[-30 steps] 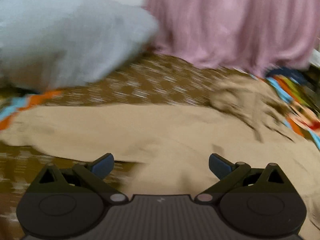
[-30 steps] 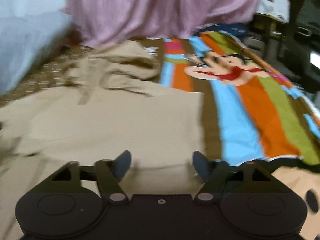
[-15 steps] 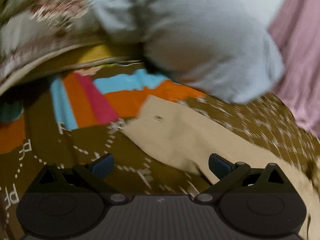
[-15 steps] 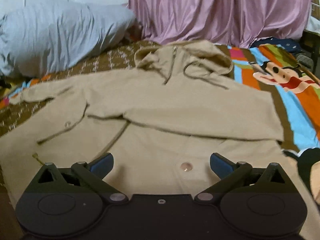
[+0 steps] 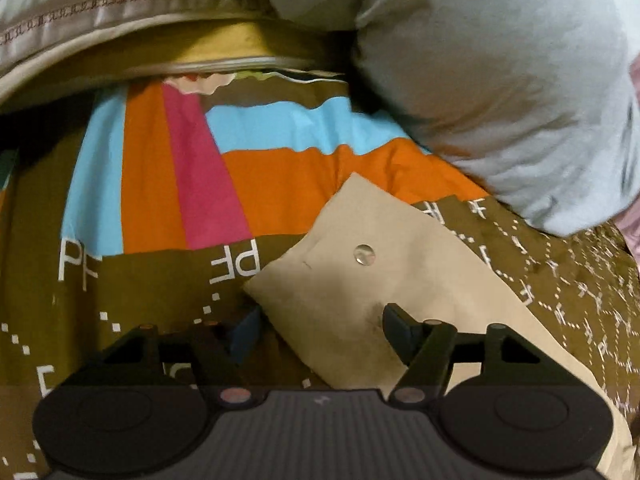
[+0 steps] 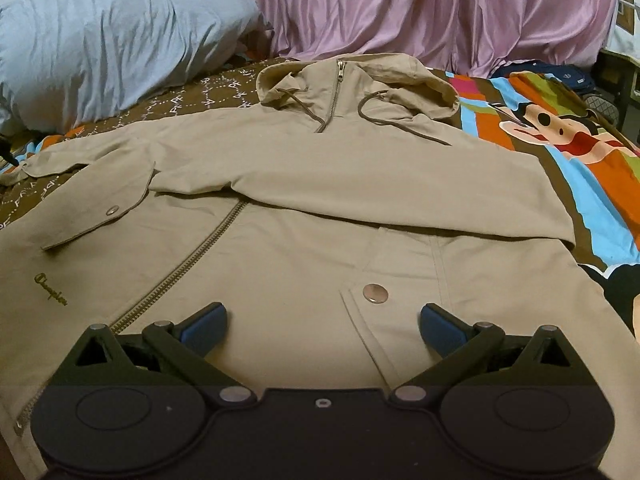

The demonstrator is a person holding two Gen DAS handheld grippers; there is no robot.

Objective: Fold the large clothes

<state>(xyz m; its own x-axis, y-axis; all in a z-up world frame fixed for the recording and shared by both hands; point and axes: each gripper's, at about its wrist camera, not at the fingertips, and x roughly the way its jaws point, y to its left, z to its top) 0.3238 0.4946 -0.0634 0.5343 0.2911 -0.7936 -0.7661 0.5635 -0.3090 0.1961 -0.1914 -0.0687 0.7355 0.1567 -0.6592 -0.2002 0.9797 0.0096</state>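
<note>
Closing the left gripper (image 5: pixel 320 330) around the cuff (image 5: pixel 360 276) of the tan hooded jacket (image 6: pixel 304 208), pads not yet pressing, cuff end between them. Next, judging by the layout: pinching, then carrying the sleeve over the jacket's chest. Hovering wide and empty, right gripper (image 6: pixel 322 326), above the jacket's hem, beside the pocket snap (image 6: pixel 375 293).

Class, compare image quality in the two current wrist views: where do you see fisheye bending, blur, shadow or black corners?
Left wrist view: black corners, bowed edges; the pale pillow looks soft and smeared, and the tan sleeve cuff is shadowed near the left hand-held gripper, whose jaws are closing. Right wrist view: sharper, evenly lit; the tan jacket bows outward, and the pink curtain shows sheen.
</note>
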